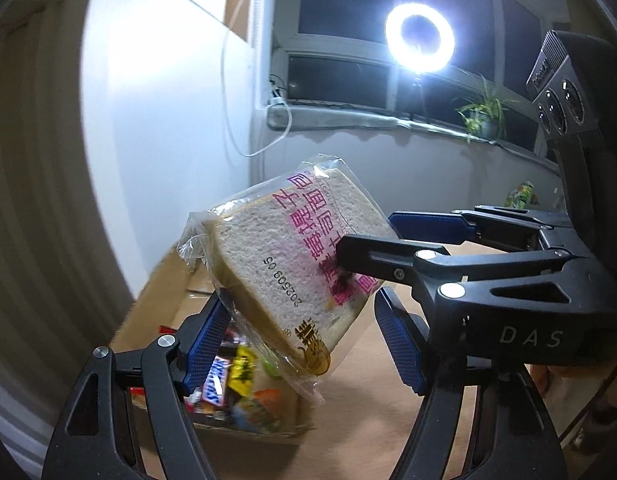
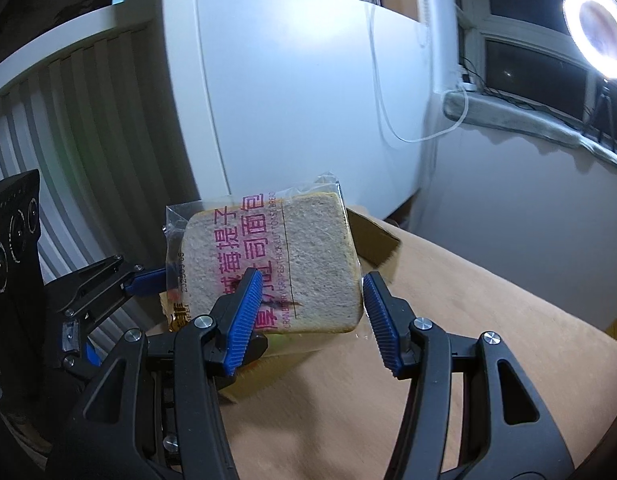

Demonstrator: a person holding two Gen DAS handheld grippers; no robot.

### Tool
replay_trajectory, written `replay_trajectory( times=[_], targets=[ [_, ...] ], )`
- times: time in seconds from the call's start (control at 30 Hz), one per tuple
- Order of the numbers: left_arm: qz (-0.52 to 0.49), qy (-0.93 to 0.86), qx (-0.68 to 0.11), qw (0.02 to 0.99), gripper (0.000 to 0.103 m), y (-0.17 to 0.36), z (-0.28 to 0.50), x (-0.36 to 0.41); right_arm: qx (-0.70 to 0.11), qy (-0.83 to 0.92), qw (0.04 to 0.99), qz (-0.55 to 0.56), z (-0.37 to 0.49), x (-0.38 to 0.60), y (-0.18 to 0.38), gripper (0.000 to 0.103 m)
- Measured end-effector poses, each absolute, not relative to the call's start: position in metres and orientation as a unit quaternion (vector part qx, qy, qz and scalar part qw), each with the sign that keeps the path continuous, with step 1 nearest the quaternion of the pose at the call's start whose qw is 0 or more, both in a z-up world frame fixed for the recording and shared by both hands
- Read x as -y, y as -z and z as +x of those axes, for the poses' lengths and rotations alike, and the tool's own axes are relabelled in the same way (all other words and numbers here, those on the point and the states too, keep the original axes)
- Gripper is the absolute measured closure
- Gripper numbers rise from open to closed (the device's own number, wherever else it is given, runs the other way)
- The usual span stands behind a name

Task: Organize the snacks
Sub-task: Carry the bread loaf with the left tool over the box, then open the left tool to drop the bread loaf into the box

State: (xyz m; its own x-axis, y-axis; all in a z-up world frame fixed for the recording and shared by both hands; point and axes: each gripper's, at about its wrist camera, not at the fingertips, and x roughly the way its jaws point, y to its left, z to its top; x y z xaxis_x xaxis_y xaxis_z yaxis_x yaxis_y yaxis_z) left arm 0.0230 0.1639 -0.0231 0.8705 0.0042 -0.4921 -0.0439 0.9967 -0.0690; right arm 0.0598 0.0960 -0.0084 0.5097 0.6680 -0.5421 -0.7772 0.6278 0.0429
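The bread packet, a thick slice of toast sealed in clear plastic with pink lettering, hangs tilted in the air above an open cardboard box that stands on the brown table. In the left wrist view the left gripper has its jaws roughly half open around the lower part of the packet: the left blue pad lies against the crust edge of the slice, while the other pad stands just clear of the packet's corner, with table showing in the gap. The right gripper comes in from the right, one finger across the printed face and the other behind the slice, so its jaws appear to be clamped on the packet. Below it the box holds loose snacks, among them a Snickers bar. A ring light glares at the dark window, and a potted plant stands on the sill. In the right wrist view the packet sits between the right gripper's jaws, about half open, the left pad over its printed face and the right pad at its lower right corner. From the left, one blue pad of the left gripper touches the packet's plastic edge. A flap of the box shows behind the slice, in front of a white cabinet.
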Motion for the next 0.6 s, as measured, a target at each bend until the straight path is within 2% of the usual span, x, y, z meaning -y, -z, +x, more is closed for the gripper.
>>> replay_trajectory(
  times=[0.37,0.6],
  targets=[
    [-0.051,-0.047,-0.263,0.962,0.03,0.029,0.033,-0.201,-0.27,-0.448,0.842,-0.13,0.095,-0.154,0.01,0.048],
    [-0.073,-0.053,-0.304,0.949,0.029,0.06,0.05,-0.215,-0.293,-0.422,0.848,-0.128,0.143,-0.168,0.044,0.047]
  ],
)
